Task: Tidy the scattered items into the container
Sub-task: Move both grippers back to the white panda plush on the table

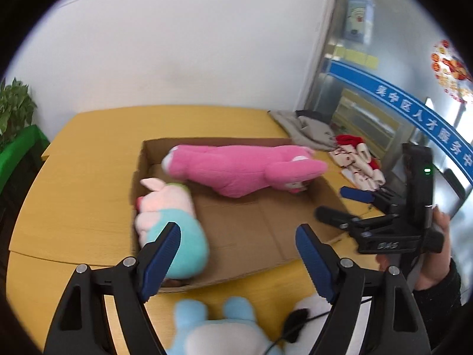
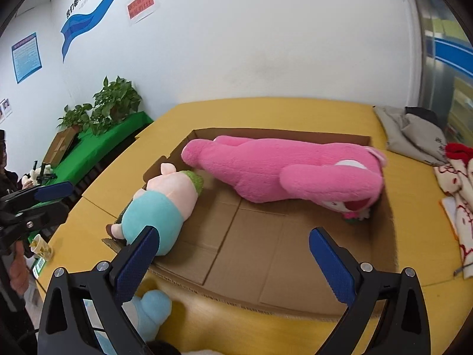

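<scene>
A shallow cardboard box [image 1: 251, 230] [image 2: 266, 254] lies on the yellow table. Inside it a big pink plush [image 1: 242, 168] [image 2: 283, 174] lies along the far wall, and a pink pig plush in teal clothes [image 1: 174, 224] [image 2: 159, 207] lies at the left end. My left gripper [image 1: 238, 260] is open and empty above the box's near edge. My right gripper [image 2: 233, 263] is open and empty over the box; it also shows in the left wrist view [image 1: 340, 204]. A light blue and white plush [image 1: 215, 328] [image 2: 147, 310] lies on the table in front of the box, below my left gripper.
A grey cloth bag [image 1: 304, 130] [image 2: 414, 136] and a red-and-white patterned cloth [image 1: 360, 159] [image 2: 455, 189] lie on the table right of the box. A black-and-white plush [image 1: 307, 310] lies near the blue one. Potted plants on a green table [image 2: 109, 112] stand at left.
</scene>
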A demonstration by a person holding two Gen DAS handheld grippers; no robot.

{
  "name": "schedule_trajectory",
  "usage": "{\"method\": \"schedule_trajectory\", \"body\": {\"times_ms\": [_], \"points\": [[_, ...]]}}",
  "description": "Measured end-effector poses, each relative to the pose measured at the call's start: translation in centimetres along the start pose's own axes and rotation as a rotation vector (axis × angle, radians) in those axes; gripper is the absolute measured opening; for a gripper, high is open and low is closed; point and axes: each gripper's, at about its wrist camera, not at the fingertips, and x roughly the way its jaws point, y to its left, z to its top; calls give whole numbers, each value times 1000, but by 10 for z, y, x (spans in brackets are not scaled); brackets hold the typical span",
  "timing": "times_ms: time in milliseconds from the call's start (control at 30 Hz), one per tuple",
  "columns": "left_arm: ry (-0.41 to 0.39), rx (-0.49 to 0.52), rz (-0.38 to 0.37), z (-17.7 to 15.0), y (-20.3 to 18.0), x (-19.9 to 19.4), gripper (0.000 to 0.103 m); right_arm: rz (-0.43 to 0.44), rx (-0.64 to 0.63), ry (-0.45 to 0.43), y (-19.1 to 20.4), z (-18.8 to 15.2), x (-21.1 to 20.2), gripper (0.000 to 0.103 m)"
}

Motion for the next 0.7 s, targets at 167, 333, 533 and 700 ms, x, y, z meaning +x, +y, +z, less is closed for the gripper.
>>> {"method": "schedule_trajectory", "body": {"times_ms": [167,333,533,700], "points": [[-10,53,-28,-11,-41,1,80,-49,-38,-6,3,-15,-25,103],[-13,27,-25,-16,-50,-1,80,-64,-33,-34,2,-25,-44,103],[-4,42,-8,-19,-58,2,80,-84,-28,-55,-1,-33,-56,103],[8,36,-15,-22,-61,7,80,-98,-16,-57,-8,-38,-61,103]]}}
